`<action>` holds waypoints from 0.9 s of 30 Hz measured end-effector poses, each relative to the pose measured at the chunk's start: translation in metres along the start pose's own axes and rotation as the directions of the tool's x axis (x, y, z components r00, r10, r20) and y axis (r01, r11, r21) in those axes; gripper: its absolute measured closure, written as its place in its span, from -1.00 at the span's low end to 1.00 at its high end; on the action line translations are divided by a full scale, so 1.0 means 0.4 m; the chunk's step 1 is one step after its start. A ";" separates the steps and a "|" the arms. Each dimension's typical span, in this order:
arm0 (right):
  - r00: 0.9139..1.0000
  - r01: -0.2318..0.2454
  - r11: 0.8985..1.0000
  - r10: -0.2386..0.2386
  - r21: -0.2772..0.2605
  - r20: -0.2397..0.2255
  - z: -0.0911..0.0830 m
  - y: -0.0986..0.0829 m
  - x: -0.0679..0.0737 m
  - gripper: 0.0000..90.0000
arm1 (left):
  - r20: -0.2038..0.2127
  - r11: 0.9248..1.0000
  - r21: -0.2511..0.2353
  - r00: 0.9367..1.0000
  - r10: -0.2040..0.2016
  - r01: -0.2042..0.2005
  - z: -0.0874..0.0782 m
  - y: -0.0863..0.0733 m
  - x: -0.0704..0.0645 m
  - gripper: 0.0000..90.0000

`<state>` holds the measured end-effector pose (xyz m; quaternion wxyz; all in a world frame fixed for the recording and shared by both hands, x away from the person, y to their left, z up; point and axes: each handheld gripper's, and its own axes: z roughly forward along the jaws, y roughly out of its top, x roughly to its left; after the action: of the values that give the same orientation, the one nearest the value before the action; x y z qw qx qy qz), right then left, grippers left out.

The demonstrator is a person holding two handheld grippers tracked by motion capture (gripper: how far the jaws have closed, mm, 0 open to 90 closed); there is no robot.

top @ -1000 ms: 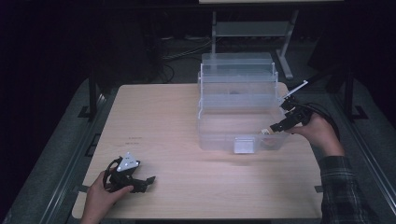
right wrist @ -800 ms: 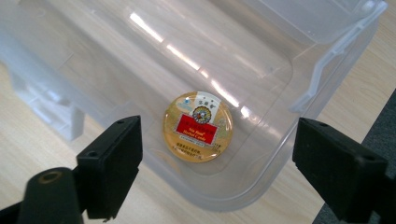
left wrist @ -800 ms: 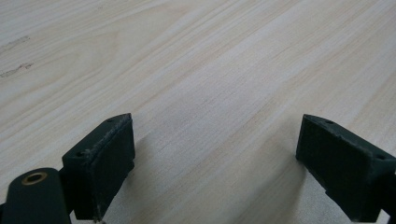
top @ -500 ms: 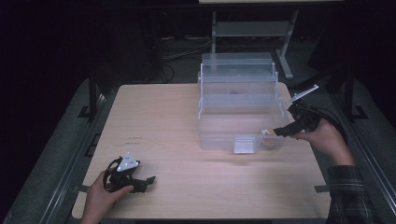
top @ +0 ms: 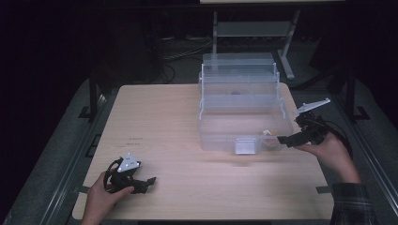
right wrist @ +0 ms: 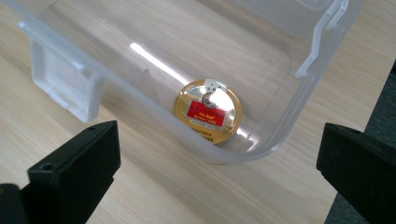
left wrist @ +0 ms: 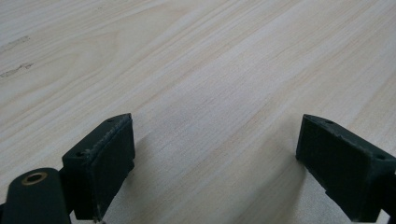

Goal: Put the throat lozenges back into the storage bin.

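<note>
Gaping wide, right tool empty beside gold tin.

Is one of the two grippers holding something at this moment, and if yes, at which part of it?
Nothing is held. The left gripper is open over bare table. The right gripper is open; the gold tin lies in the clear box.
</note>
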<state>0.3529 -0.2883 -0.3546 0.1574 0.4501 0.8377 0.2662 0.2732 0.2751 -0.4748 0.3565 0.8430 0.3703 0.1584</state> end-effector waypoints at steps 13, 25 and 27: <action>1.000 -0.023 0.999 0.023 -0.049 -0.006 0.013 -0.084 0.025 -1.00 | 0.000 1.000 0.000 1.000 0.000 0.000 0.000 0.000 0.000 -0.76; 0.999 -0.043 0.995 0.041 -0.094 -0.017 0.035 -0.169 0.047 -1.00 | 0.000 1.000 -0.003 1.000 0.000 0.000 0.000 0.000 0.000 -0.76; 0.999 -0.046 0.993 0.045 -0.108 -0.017 0.038 -0.183 0.052 -1.00 | 0.000 1.000 -0.003 1.000 0.000 0.000 0.000 0.000 0.000 -0.76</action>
<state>0.3003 -0.2995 -0.4105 0.1697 0.4579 0.8126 0.3181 0.2732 0.2751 -0.4750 0.3575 0.8425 0.3702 0.1591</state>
